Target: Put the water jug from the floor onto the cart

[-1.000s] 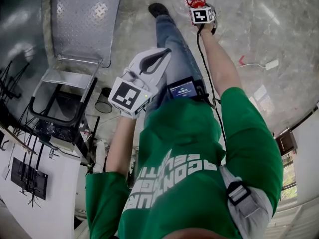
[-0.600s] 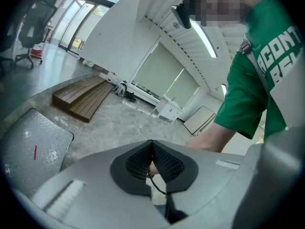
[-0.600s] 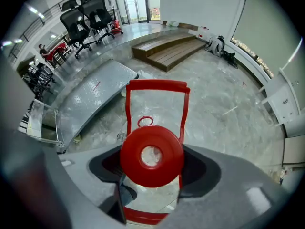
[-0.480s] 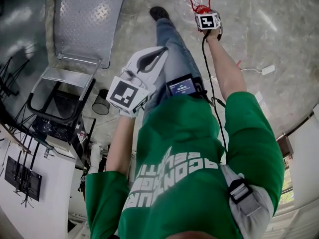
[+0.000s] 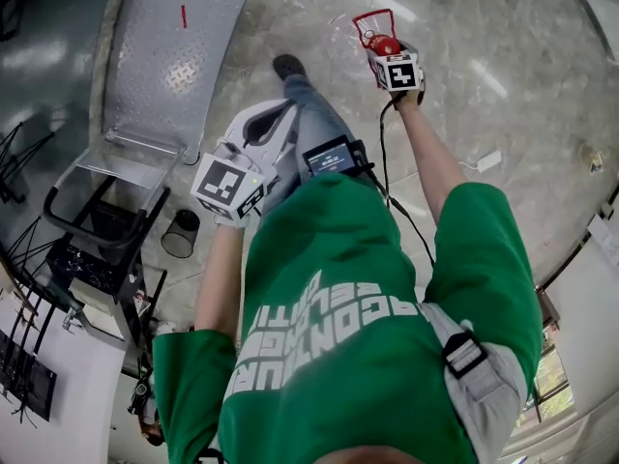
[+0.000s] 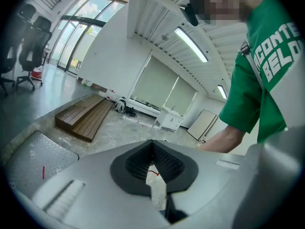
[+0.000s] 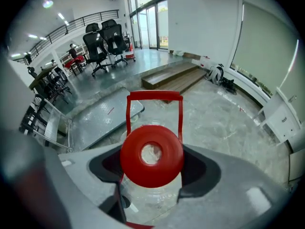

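The water jug (image 5: 384, 43) is clear with a red cap and a red carrying handle (image 7: 154, 97). It hangs under my right gripper (image 5: 389, 54), far out at the top of the head view. In the right gripper view the red cap (image 7: 151, 155) fills the space between the jaws of the right gripper (image 7: 152, 171), which is shut on the jug's neck. The cart (image 5: 179, 46) is a flat diamond-plate platform with a push bar, to the left of the jug. My left gripper (image 5: 276, 124) hovers near the person's leg, its jaws (image 6: 152, 144) shut on nothing.
A small black bin (image 5: 180, 235) stands beside the cart's push bar (image 5: 97, 211). A white power strip (image 5: 488, 160) lies on the stone floor to the right. Desks with cables (image 5: 39, 288) fill the lower left. A wooden step (image 7: 174, 80) and office chairs (image 7: 107, 39) lie beyond the cart.
My right gripper has risen with the jug held in it, and the jug is off the floor. The left gripper has also come up a little.
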Tool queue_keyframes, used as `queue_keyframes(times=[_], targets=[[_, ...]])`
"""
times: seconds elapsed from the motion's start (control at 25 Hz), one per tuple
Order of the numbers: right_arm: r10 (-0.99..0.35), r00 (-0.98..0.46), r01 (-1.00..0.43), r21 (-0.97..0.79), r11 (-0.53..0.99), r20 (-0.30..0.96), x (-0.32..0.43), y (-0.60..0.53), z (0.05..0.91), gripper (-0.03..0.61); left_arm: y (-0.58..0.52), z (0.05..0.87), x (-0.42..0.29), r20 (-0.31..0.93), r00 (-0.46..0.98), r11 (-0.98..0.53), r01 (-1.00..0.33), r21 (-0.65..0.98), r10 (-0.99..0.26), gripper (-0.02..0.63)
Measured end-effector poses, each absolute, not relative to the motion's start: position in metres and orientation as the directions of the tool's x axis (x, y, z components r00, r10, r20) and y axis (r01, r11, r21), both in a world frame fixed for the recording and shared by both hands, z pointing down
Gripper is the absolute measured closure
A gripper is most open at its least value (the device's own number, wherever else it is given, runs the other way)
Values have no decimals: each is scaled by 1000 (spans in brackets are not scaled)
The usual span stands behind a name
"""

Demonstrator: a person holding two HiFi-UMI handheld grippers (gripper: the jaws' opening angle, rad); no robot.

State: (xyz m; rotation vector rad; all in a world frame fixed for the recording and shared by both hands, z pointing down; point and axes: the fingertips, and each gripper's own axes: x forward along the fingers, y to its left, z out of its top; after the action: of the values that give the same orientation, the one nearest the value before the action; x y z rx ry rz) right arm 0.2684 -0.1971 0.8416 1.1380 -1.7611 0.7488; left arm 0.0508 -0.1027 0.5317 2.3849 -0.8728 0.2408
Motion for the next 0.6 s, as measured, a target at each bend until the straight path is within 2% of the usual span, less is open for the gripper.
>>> queue_keyframes(times=[0.32, 0.6], targets=[[-562, -339, -818, 59, 573, 754, 209, -253, 678, 275, -102, 485, -8, 246, 674, -552, -722, 417, -697, 600], [-564, -494, -671, 122, 731, 662, 147, -265, 569, 275, -83, 450, -57, 171, 547, -445, -796, 410, -820, 600]])
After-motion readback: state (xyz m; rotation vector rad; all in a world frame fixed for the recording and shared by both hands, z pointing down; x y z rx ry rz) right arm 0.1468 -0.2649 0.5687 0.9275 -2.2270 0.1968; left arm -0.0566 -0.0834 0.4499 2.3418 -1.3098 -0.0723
